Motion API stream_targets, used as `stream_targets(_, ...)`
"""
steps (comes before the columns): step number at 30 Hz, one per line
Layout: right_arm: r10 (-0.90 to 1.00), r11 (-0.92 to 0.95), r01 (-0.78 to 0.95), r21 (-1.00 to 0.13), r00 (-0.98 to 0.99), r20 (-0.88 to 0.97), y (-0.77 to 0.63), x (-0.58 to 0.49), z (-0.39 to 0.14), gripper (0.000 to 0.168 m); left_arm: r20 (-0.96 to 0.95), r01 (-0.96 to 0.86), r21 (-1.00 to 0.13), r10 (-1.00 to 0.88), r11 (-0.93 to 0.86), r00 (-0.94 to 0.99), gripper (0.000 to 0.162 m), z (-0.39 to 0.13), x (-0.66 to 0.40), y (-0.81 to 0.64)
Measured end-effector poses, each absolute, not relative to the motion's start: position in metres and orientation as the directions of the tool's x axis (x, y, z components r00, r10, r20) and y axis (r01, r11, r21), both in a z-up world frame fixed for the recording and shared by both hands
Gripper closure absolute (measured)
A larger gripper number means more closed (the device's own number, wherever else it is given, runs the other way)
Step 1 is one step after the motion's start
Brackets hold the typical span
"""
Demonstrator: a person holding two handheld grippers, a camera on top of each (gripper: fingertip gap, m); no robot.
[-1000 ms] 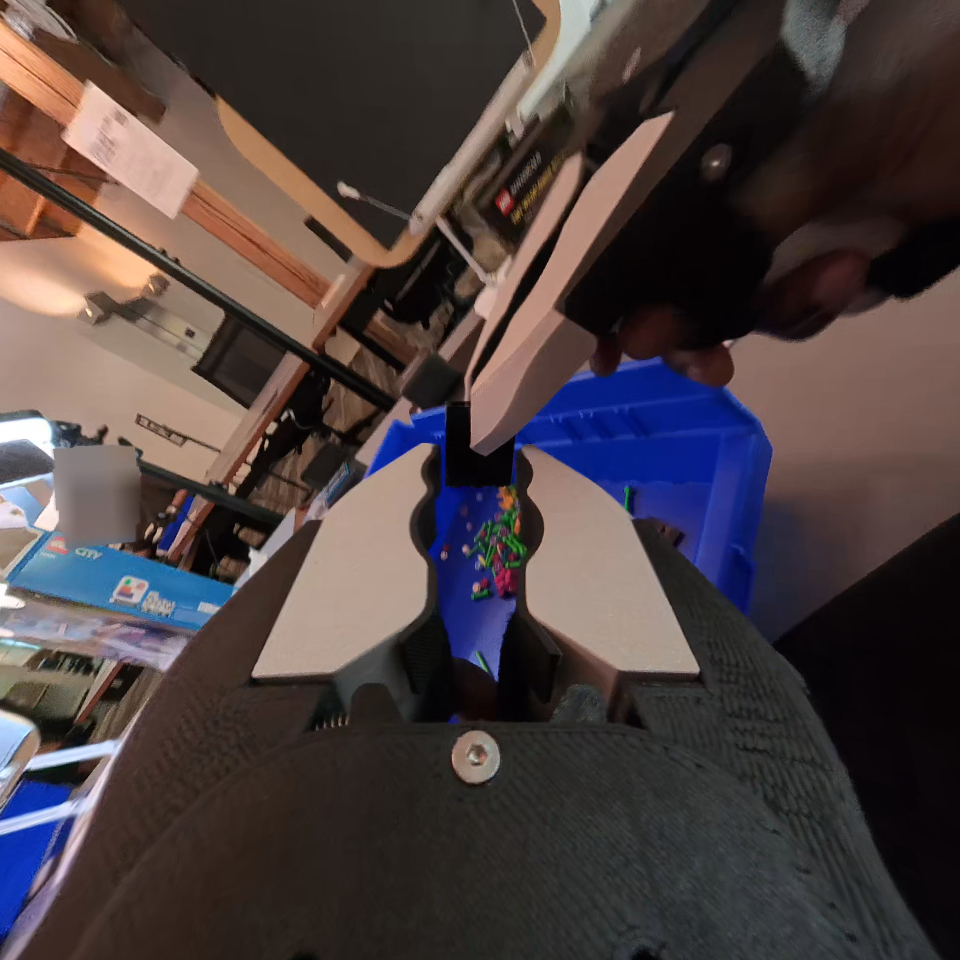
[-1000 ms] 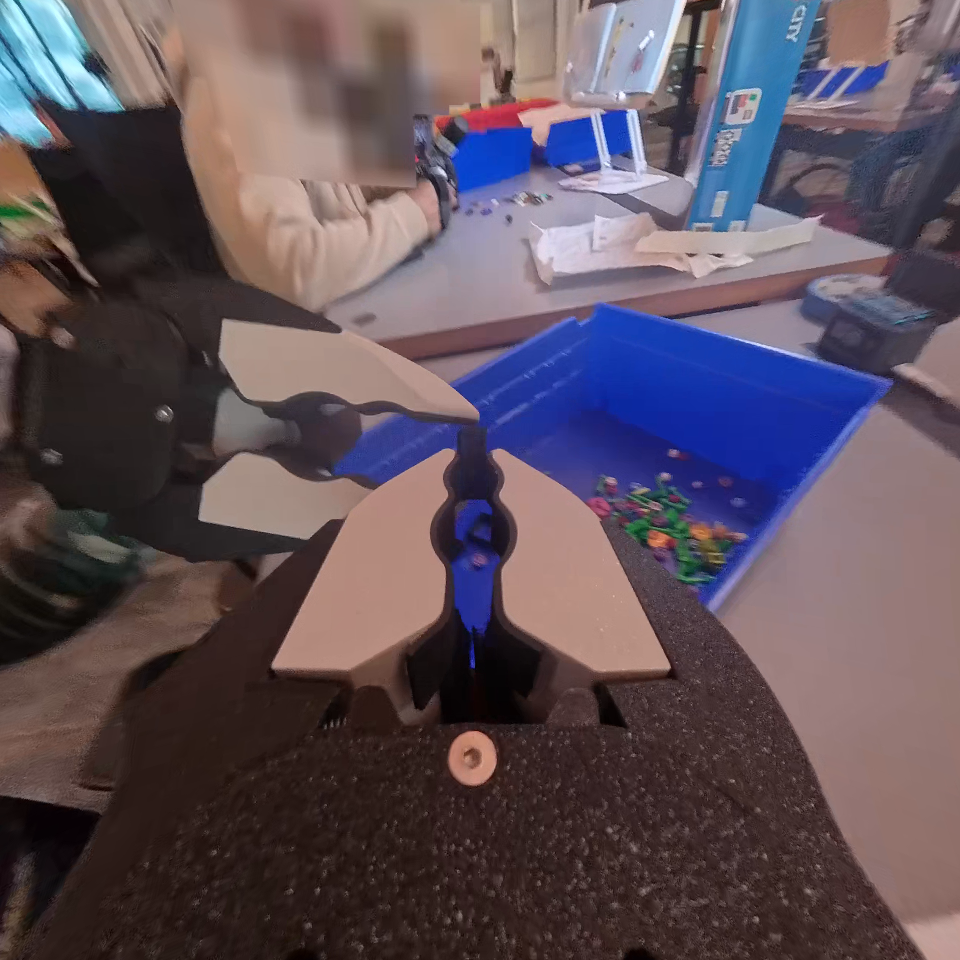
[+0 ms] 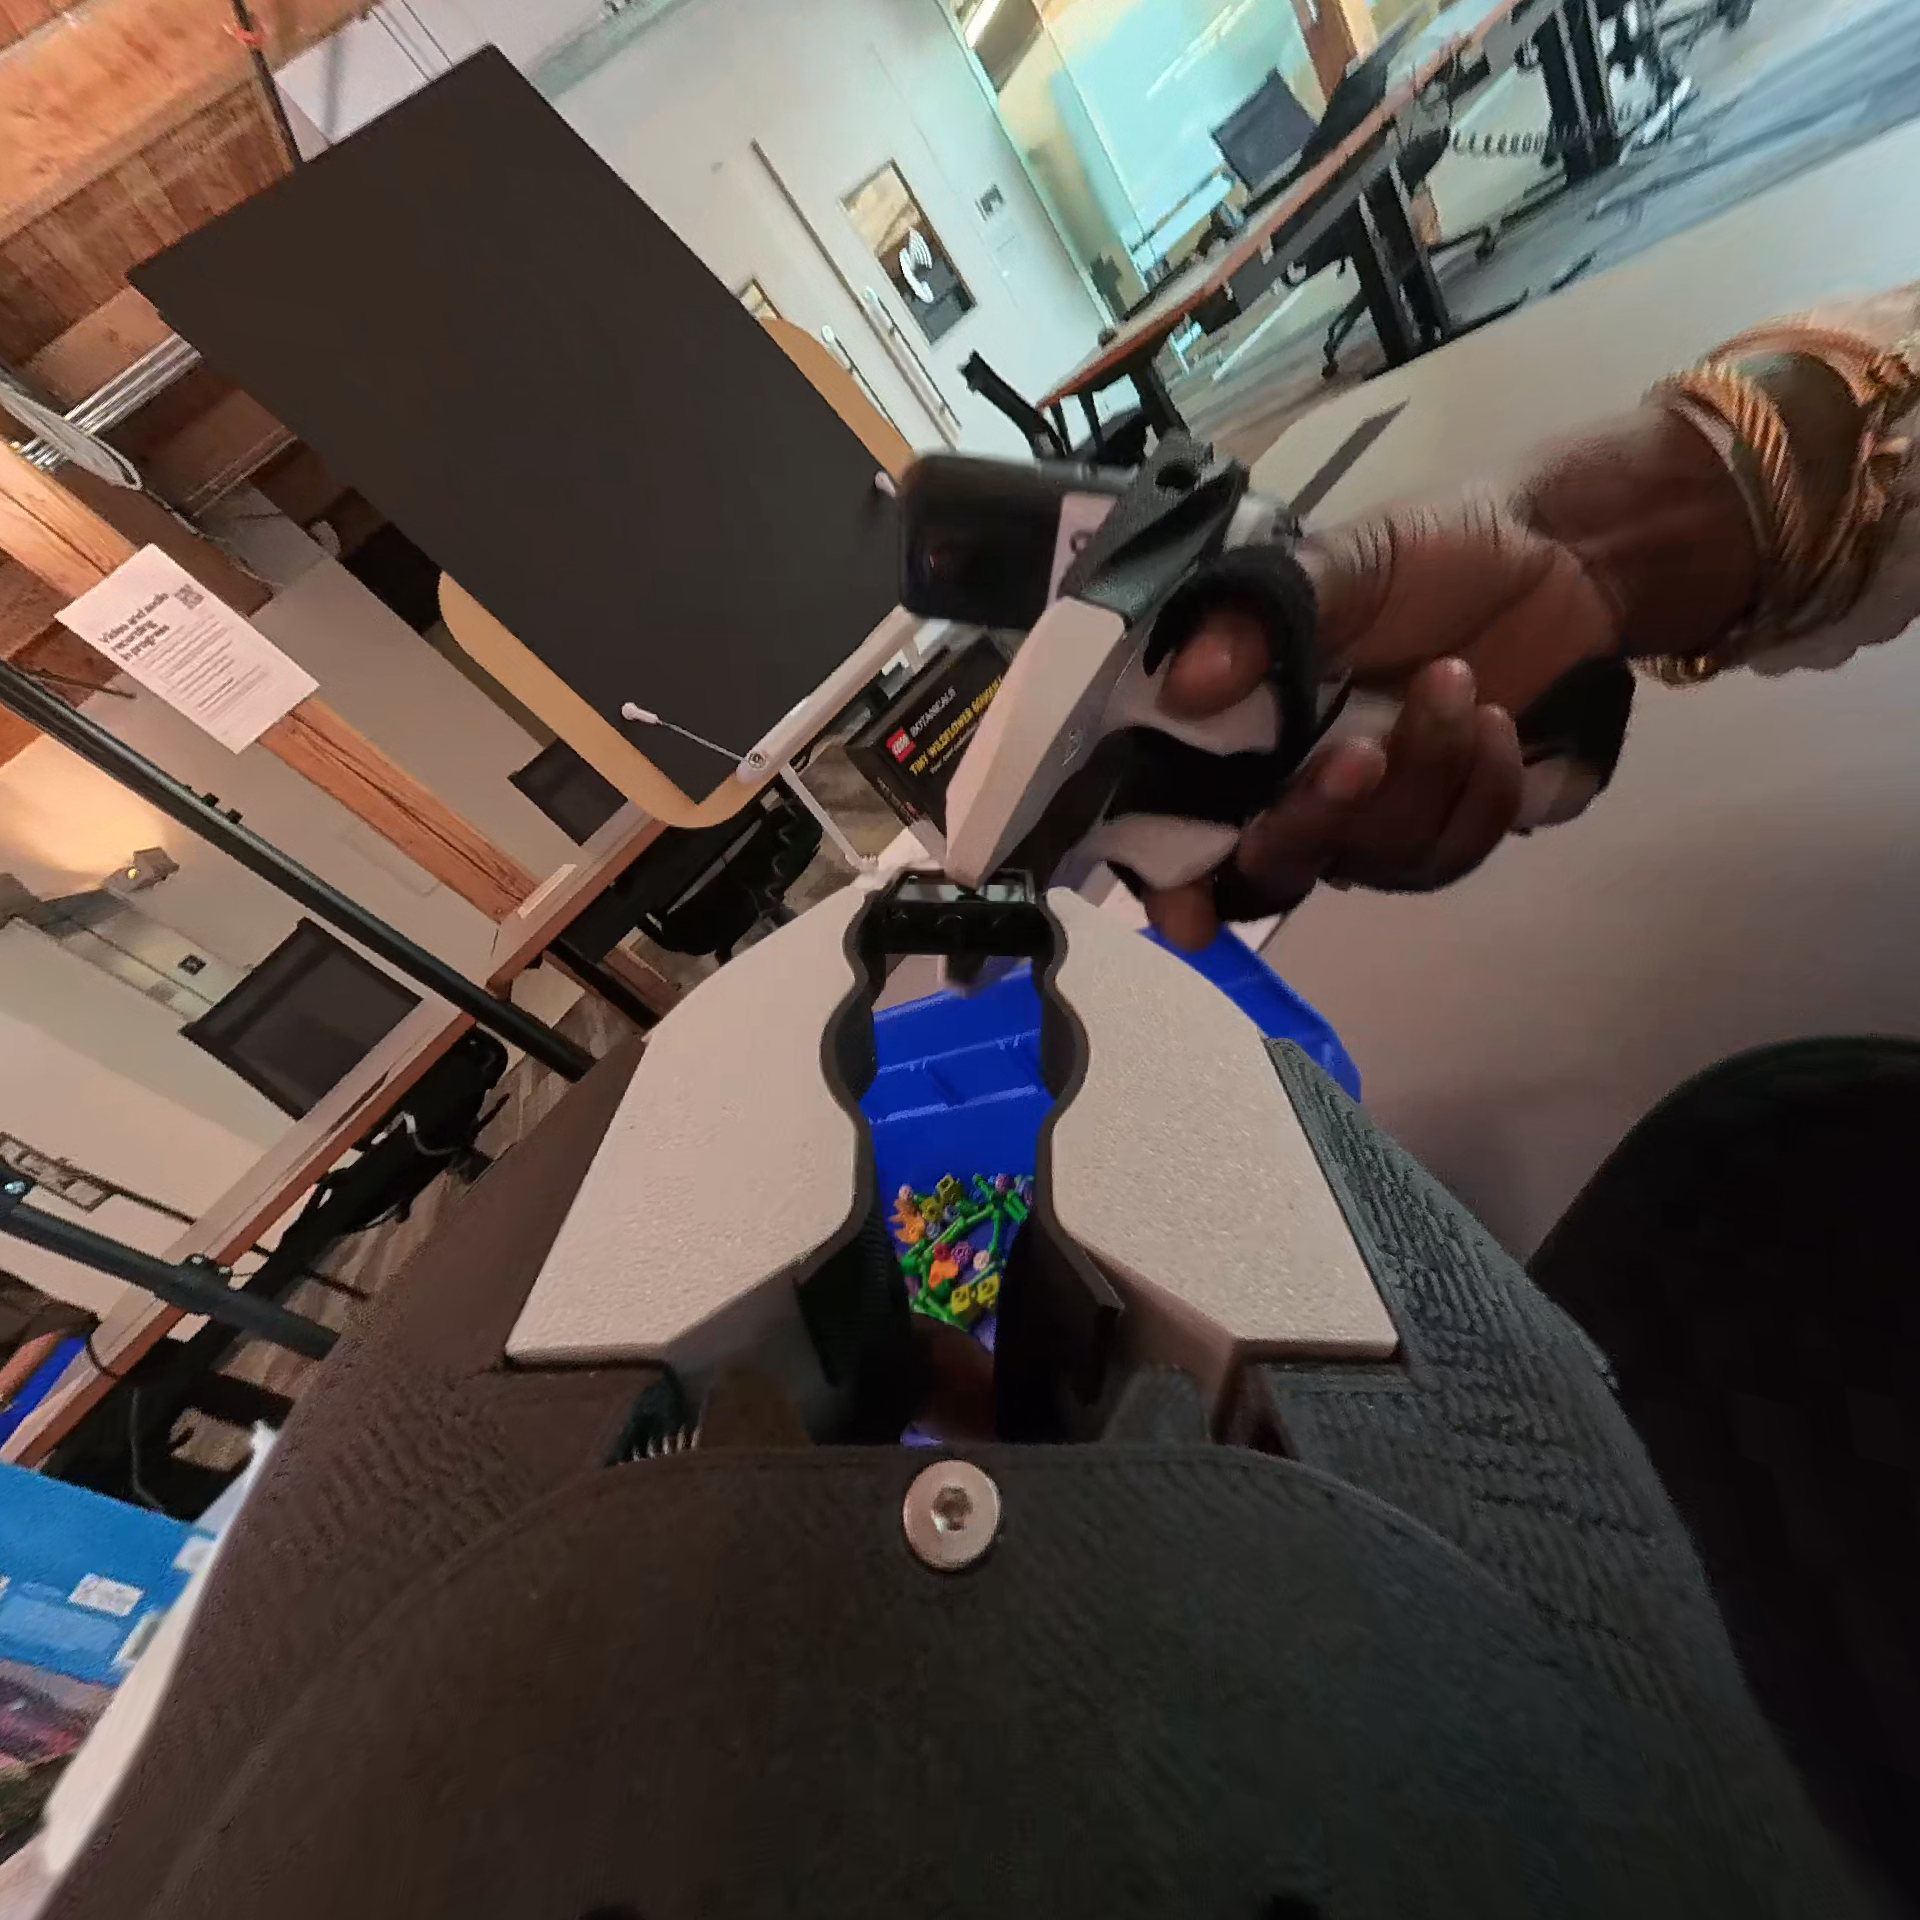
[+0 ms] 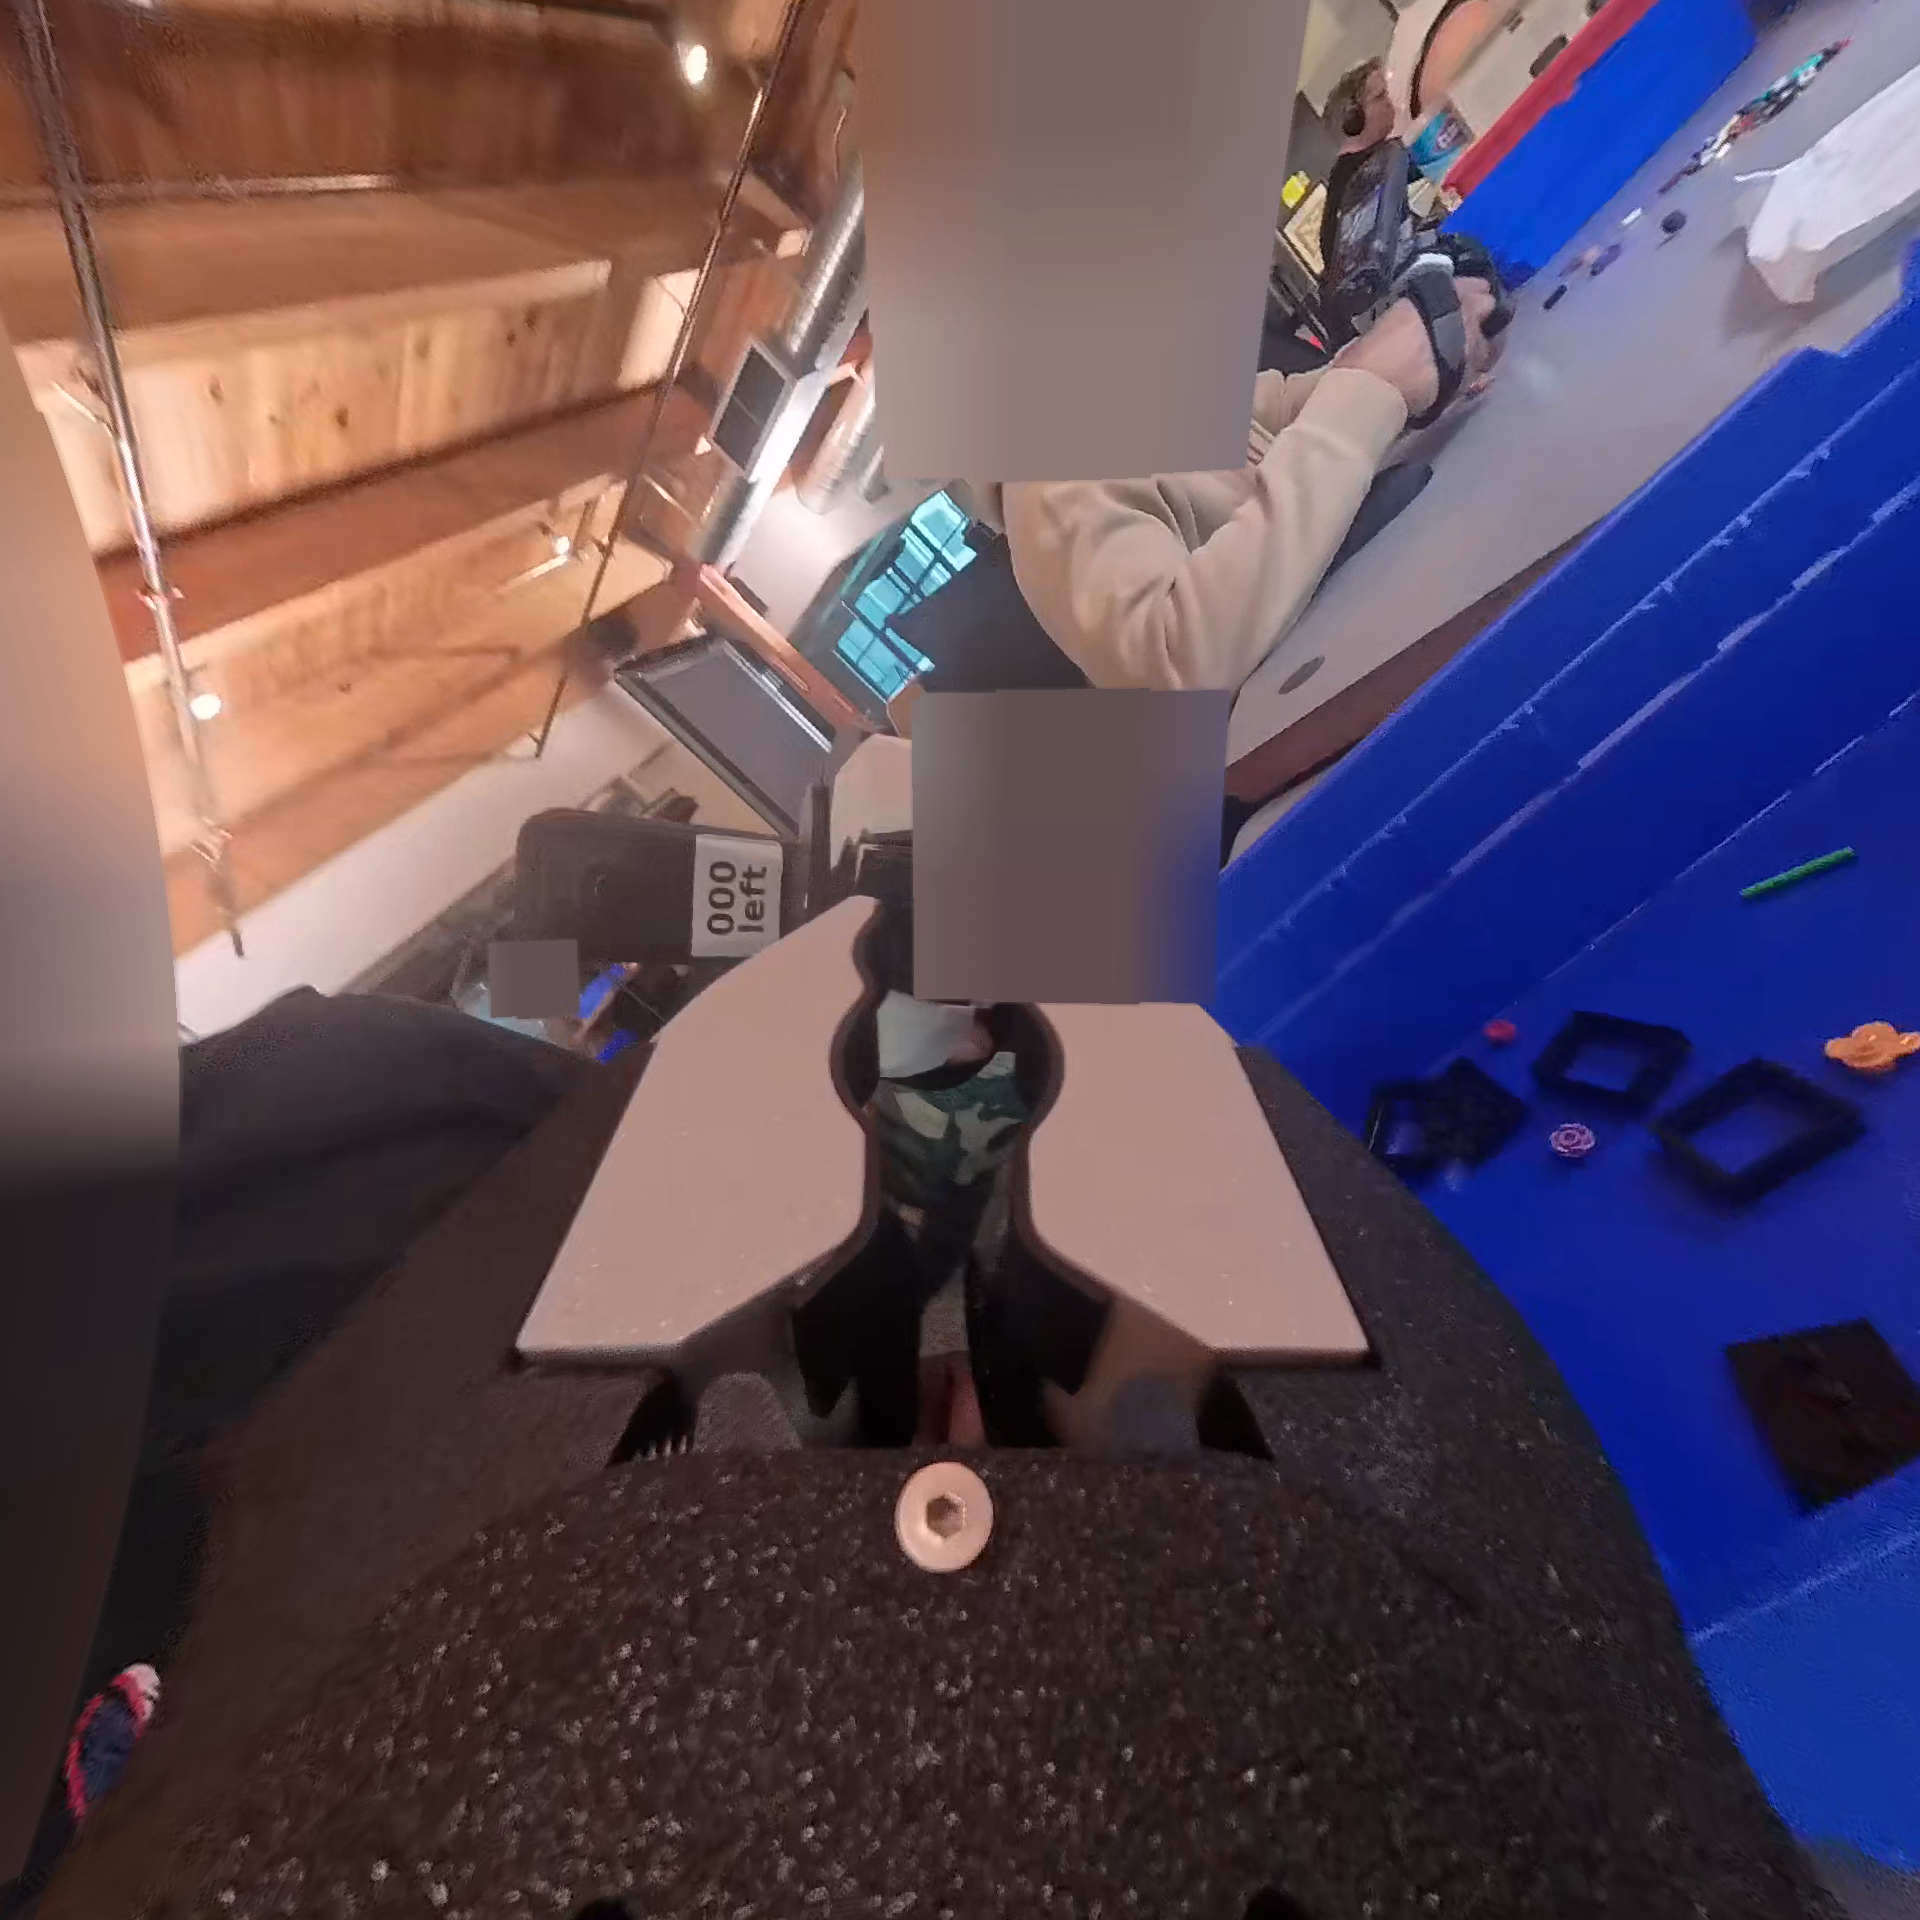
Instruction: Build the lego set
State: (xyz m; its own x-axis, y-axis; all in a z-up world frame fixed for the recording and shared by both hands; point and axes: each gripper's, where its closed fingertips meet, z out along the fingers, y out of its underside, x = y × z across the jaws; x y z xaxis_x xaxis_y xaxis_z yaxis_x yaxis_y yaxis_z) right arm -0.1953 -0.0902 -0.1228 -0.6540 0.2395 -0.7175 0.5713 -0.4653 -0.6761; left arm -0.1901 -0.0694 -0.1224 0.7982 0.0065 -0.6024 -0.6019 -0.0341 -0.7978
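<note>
While the left gripper (image 3: pixel 954 940) hasn't let go of anything, both wrists have swung hard in the last second. Its jaws are still clamped on the black frame piece (image 3: pixel 951 914), held out at the very tips, but the piece now shows tilted rather than face-on. The blue bin (image 3: pixel 956 1081) has dropped low between the fingers, with the heap of coloured bits (image 3: pixel 956 1236) right underneath.

Moving right, the right gripper (image 3: pixel 971 878) has shifted. It came in from above before, and now it reaches in from the side with its tip right at the top edge of that same piece. The right hand (image 3: pixel 1382 727) is wrapped round the handle. Its own camera has rolled away toward the ceiling and a patch covers the tips, so I can't tell if those jaws are pinching anything.

Far right of that view, more black frames (image 4: pixel 1756 1127) and an orange flower (image 4: pixel 1870 1044) lie loose on the bin floor.

My guess is it's mid-press, seating something on the held frame, and most of the build is still to do.
</note>
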Motion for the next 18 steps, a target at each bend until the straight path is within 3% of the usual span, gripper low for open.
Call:
stream_targets(1,0.261,-0.447,0.557,-0.699,-0.667,-0.698,-0.091,-0.194,-0.122,0.153,-0.616,-0.615,-0.787,0.003,-0.053,0.788,0.135,-0.124,-0.191,-0.069)
stream_targets(11,0.548,-0.303,0.473,-0.828,-0.624,-0.557,-0.082,-0.205,-0.143,0.154,-0.672,-0.656,-0.723,-0.002,-0.215,0.741,0.136,-0.149,-0.206,-0.064)
stream_targets(18,0.742,-0.149,0.373,-0.916,-0.570,-0.352,-0.076,-0.214,-0.150,0.154,-0.723,-0.672,-0.653,0.023,-0.349,0.691,0.136,-0.159,-0.218,-0.060)
